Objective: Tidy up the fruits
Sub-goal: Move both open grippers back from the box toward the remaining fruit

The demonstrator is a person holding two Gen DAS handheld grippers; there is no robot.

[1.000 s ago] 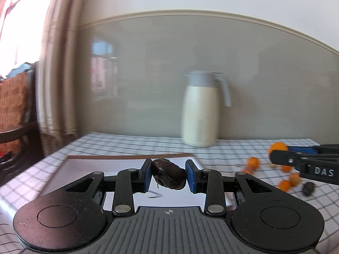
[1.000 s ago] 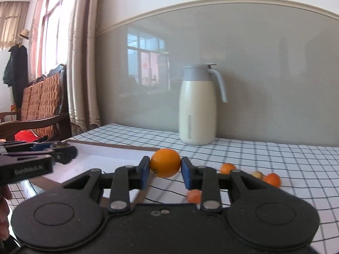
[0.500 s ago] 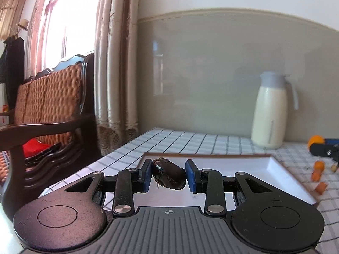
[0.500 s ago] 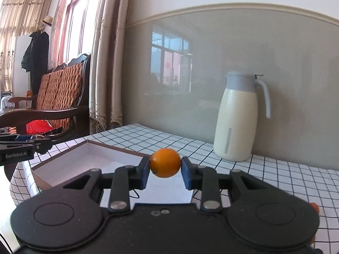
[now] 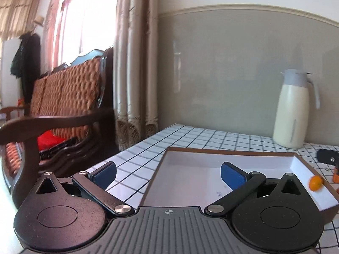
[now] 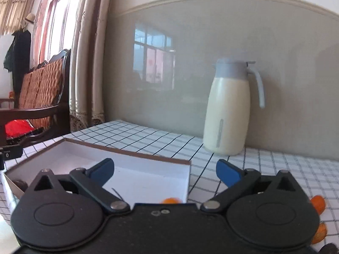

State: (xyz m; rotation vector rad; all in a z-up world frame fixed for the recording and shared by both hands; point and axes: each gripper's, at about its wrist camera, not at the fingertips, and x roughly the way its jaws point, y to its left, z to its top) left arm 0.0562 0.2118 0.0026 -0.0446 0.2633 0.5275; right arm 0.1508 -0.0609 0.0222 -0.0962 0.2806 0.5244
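Left wrist view: left gripper (image 5: 168,172) spread wide, blue pads (image 5: 105,174) far apart, jaws just opened, nothing between them. Positioned above the near left corner of the white tray (image 5: 211,150) with brown rim, which rests on the checked tablecloth (image 5: 190,133). Small orange fruit (image 5: 315,183) inside the tray against its right wall. More orange pieces (image 5: 335,176) just outside that wall, on the cloth. Black tip of the right gripper (image 5: 328,156) at the right edge of the frame. Cream jug (image 5: 291,110) with grey lid upright at the back, near the wall. Wooden chair (image 5: 63,110) with woven back and curtain (image 5: 135,63) to the left of the table.

Right wrist view: right gripper (image 6: 165,172) likewise released, jaws just opened, pads well apart and holding nothing. Positioned above the right end of the tray (image 6: 127,151). Orange fruit (image 6: 171,200) on the tray floor near the right wall, partly hidden behind the gripper body. Dark fruit (image 6: 20,183) at the tray's left end, against the near wall. Further orange fruits (image 6: 317,203) on the cloth at lower right, outside the tray. Jug (image 6: 227,110) upright behind, well apart from the tray.
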